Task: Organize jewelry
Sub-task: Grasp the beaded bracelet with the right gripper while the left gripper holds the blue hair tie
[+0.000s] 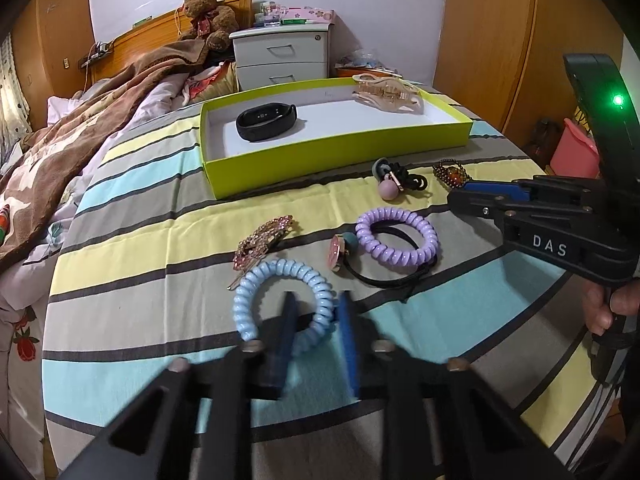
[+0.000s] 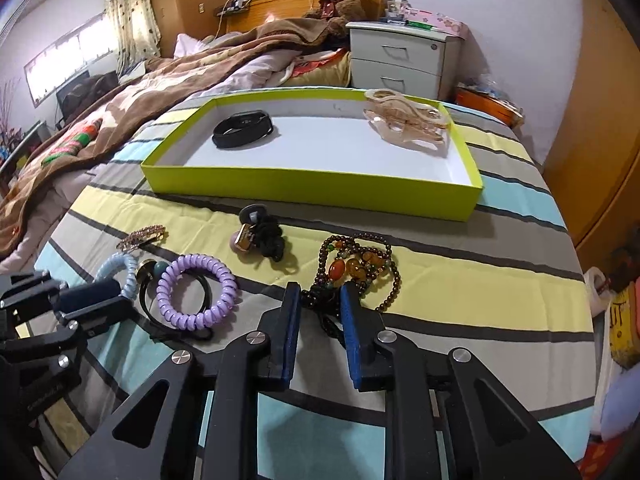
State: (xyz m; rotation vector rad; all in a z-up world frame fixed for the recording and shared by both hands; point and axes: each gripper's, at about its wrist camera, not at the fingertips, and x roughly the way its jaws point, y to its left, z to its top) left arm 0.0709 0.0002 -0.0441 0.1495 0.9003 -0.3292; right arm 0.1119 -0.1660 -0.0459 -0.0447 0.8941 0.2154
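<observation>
Only the right wrist view shows the whole beaded bracelet [image 2: 357,266] with its amber stones; the left wrist view catches just a corner of it behind the right gripper [image 1: 466,194]; that gripper is spread, its fingers on either side of the bracelet's near end without pinching; the left gripper [image 1: 318,312] is likewise spread, straddling the near arc of the blue coil hair tie [image 1: 280,276] on the striped bedspread [image 1: 160,240]; the lime box [image 1: 336,160] beyond holds a black band [image 1: 266,120] and a beige hair claw [image 1: 386,94].
</observation>
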